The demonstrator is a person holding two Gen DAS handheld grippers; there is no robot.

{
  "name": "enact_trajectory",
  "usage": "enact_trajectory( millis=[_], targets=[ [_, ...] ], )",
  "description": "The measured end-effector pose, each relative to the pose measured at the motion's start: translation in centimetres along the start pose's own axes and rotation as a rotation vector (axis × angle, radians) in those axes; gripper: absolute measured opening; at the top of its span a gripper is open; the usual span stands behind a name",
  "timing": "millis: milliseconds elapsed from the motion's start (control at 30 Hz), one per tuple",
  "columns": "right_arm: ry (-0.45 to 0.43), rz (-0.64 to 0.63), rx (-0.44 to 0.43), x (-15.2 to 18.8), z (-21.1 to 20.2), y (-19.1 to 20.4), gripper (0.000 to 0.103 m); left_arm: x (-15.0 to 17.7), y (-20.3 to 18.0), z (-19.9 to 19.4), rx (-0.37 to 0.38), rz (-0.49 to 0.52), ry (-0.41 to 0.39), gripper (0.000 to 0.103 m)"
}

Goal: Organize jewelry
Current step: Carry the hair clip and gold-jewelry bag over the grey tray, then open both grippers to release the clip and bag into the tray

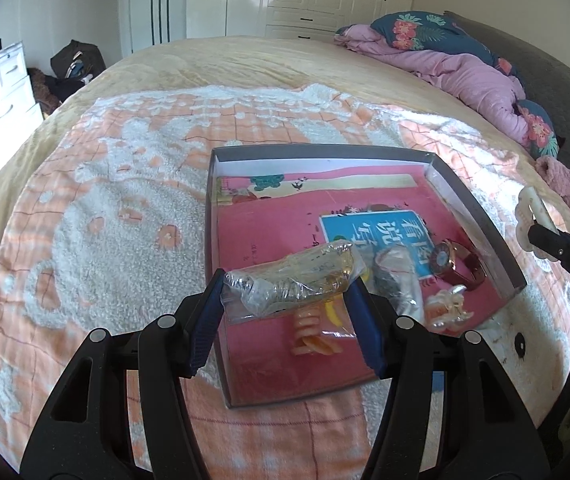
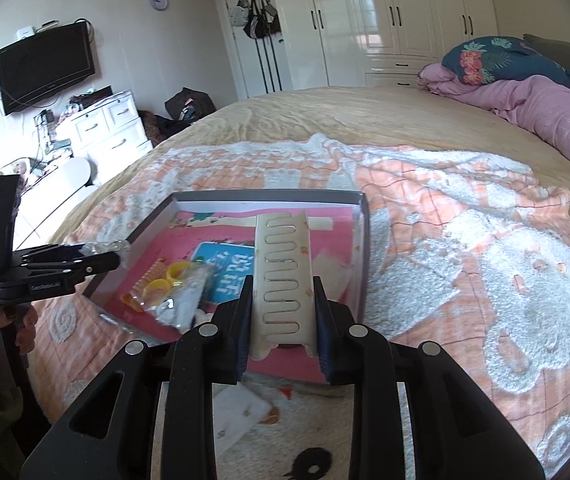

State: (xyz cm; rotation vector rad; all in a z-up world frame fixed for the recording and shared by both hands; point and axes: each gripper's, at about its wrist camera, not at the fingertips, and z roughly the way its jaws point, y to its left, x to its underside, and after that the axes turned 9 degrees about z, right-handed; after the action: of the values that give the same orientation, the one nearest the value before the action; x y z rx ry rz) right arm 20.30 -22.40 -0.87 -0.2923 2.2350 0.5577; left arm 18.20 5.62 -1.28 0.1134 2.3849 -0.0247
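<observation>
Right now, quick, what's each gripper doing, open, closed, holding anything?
Left gripper: closed on a clear plastic bag of jewelry, above the box.
Right gripper: closed on a cream hair clip.

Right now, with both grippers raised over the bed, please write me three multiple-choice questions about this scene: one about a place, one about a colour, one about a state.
1. Where does the wristwatch lie?
A. inside the shallow box
B. on the purple quilt
C. on the dresser

2. What colour is the lining of the box?
A. green
B. pink
C. black

3. What does the right gripper hold?
A. nothing
B. a cream hair claw
C. a yellow ring

Answers: 1 A, the watch rests near the box's right wall. 2 B, the floor of the box is pink. 3 B, its fingers are shut on the hair claw, while the left gripper grips a clear plastic bag.
</observation>
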Motion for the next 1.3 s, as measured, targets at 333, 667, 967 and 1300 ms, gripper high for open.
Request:
enact_trajectory(
  millis=[333,667,967,1300],
  targets=[
    [0.021,0.031,0.041,-0.4,2.3,-1.5,0.026,0.2,0.9,1.7,-0.014,-0.004,0.016,0.051],
    [0.048,0.053,0.074,-0.4,4.7,-2.0,0.026,0.4,0.2,3.0,-0.002,0.031,0.030,0.051],
    [0.058,0.057,0.083,0.1,5.5,-2.0,0.026,0.4,-0.4,3.3,0.008,0.047,0.034,0.051],
    [0.065,0.065,0.084,0.4,5.4,-1.6,0.044,0.5,-0.6,3.4,0.011,0.051,0.035,0.051]
  ],
)
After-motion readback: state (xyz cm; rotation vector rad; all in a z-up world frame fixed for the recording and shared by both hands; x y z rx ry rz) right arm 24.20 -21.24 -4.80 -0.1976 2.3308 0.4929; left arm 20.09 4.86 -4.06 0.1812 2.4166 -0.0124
